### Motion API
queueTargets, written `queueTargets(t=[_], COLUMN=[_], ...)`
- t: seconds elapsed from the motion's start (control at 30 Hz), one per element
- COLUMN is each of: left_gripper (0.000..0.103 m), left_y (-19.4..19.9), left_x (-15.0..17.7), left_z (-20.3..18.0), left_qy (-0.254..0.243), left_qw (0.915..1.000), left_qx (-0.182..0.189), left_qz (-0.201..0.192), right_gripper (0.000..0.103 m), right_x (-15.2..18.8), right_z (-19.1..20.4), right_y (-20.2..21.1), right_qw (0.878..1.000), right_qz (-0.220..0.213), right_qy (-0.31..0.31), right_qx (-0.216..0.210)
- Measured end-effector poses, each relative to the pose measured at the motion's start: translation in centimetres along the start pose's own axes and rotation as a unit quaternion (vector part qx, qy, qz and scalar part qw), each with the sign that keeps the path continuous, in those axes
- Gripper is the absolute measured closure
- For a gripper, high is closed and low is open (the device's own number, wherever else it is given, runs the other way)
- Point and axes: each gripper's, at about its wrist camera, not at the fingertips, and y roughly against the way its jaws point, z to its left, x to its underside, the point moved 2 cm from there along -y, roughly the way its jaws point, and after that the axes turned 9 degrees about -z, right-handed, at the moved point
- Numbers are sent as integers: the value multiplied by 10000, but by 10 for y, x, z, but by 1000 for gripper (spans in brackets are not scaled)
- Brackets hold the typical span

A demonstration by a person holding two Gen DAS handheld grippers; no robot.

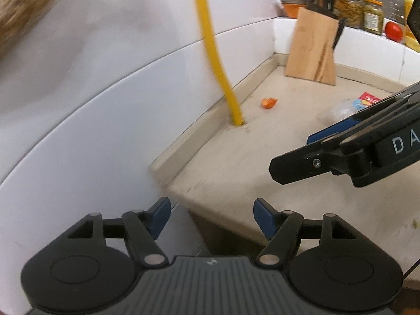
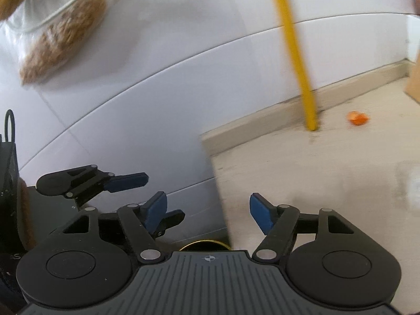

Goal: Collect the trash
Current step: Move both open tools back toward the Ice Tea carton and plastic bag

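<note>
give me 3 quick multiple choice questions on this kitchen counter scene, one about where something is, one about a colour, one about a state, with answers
1. Where is the knife block?
A. in the far corner of the counter, against the wall
B. at the counter's near edge
C. hanging on the wall

2. What colour is the pipe that goes down into the counter?
A. blue
B. yellow
C. green

3. What state is the left claw in?
A. shut on the orange scrap
B. shut on a wrapper
C. open, nothing between its pads

Answers:
1. A: the block stands where the back walls meet.
2. B: the pipe is plainly yellow in both wrist views.
3. C: the blue pads stand apart over bare counter, and the orange scrap lies far off near the pipe.
</note>
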Motion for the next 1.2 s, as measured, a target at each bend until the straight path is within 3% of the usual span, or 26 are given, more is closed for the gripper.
queueTargets(t=[0.57,1.2], left_gripper=[26,23], left_y=[-48,-94], left_x=[-75,-103], left_z=[-98,-174], left_qy=[-401,-580], left_qw=[9980,9956], left_qx=[442,736], left_qz=[-228,-24], right_gripper=[17,13], right_x=[-16,-11], right_z=[-102,-187], right_y=[67,104], right_qw=[9921,9793], right_qz=[-616,-710], right_qy=[-342,-587], right_qx=[1041,1804])
